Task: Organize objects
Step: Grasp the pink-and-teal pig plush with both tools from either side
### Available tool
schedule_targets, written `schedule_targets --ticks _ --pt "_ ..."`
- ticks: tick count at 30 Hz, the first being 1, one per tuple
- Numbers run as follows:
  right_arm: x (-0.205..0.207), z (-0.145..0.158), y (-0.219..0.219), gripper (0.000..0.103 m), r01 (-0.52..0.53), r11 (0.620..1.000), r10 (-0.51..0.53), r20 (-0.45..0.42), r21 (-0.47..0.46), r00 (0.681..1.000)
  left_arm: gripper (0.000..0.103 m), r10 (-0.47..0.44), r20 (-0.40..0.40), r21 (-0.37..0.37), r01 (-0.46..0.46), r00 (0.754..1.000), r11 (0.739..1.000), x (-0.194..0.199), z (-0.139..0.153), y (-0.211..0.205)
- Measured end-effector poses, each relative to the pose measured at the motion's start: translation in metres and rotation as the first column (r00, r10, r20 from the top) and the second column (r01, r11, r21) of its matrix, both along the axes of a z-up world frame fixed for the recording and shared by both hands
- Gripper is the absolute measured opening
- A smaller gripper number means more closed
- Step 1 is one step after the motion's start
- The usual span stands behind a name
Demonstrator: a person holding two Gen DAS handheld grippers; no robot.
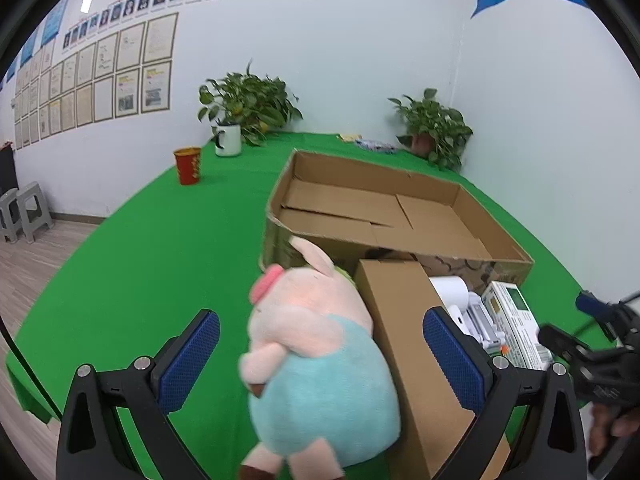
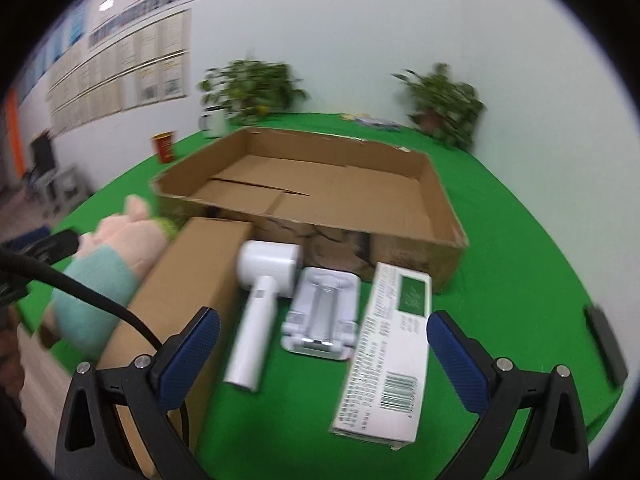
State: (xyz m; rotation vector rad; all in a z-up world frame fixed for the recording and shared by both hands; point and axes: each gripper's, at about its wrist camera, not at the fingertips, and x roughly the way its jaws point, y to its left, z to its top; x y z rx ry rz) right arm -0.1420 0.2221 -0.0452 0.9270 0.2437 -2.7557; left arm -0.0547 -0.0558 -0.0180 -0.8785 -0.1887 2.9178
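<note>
A pink pig plush [image 1: 316, 352] in a teal shirt lies on the green table between the fingers of my open left gripper [image 1: 320, 356], beside a long brown carton [image 1: 416, 344]. In the right wrist view the plush [image 2: 116, 264] and carton [image 2: 188, 292] lie at the left. My open, empty right gripper [image 2: 324, 356] hovers over a white handheld device [image 2: 260, 312], a white folding stand [image 2: 324, 316] and a white-green box [image 2: 388, 352]. A large open cardboard tray [image 1: 384, 216] [image 2: 320, 188] stands behind them.
Two potted plants [image 1: 248, 108] [image 1: 436, 128], a white mug [image 1: 228, 140] and a red cup [image 1: 188, 166] stand at the table's far side. A dark flat object [image 2: 604, 344] lies at the right edge. Grey stools [image 1: 24, 212] stand on the floor to the left.
</note>
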Motion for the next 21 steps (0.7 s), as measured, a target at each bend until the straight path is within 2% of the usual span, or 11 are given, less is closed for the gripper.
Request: schedule_targets --ticks 2,4,5,6,7,8,10,12,14,18,21 --pt "0.016 0.022 -0.015 0.103 -0.163 0.985 0.163 0.013 -0.049 0.986 0.102 0.011 -0.014 0.013 -0.011 1.000 1.000 0.004 0.004 -0.008" --pt "0.036 0.044 -0.029 0.103 -0.348 0.925 0.348 -0.026 -0.154 0.937 0.103 0.025 -0.019 0.036 -0.025 1.000 0.999 0.007 0.006 -0.018" --pt "0.044 0.050 -0.036 0.103 -0.434 0.878 0.433 -0.048 -0.202 0.900 0.102 0.033 -0.015 0.044 -0.033 0.999 0.999 0.007 0.006 -0.022" --pt "0.047 0.051 -0.042 0.103 -0.492 0.838 0.494 -0.054 -0.237 0.868 0.102 0.042 -0.007 0.048 -0.041 0.999 0.998 0.007 0.004 -0.025" --pt "0.045 0.047 -0.047 0.102 -0.507 0.825 0.514 -0.041 -0.251 0.857 0.102 0.048 0.004 0.049 -0.048 0.999 0.998 0.007 0.002 -0.027" --pt "0.037 0.038 -0.051 0.102 -0.497 0.830 0.512 -0.009 -0.252 0.859 0.102 0.049 0.017 0.052 -0.050 0.999 0.997 0.006 0.000 -0.029" --pt "0.017 0.013 -0.052 0.102 -0.441 0.867 0.467 0.072 -0.231 0.881 0.102 0.026 0.036 0.064 -0.029 0.999 0.998 0.006 -0.007 -0.030" --pt "-0.006 -0.016 -0.047 0.102 -0.345 0.922 0.373 0.163 -0.178 0.913 0.102 0.008 0.059 0.078 -0.012 0.998 0.997 0.005 -0.014 -0.031" --pt "-0.021 -0.034 -0.038 0.102 -0.285 0.951 0.305 0.197 -0.120 0.932 0.102 -0.006 0.091 0.089 -0.002 0.996 0.996 0.000 -0.023 -0.030" --pt "-0.026 -0.040 -0.024 0.102 -0.225 0.974 0.224 0.137 -0.006 0.965 0.102 -0.102 0.139 0.139 0.083 0.985 0.987 -0.009 -0.040 -0.019" --pt "-0.026 -0.035 -0.030 0.102 -0.210 0.973 0.207 0.041 0.098 0.977 0.102 -0.134 0.161 0.130 0.114 0.978 0.985 -0.014 -0.050 -0.008"
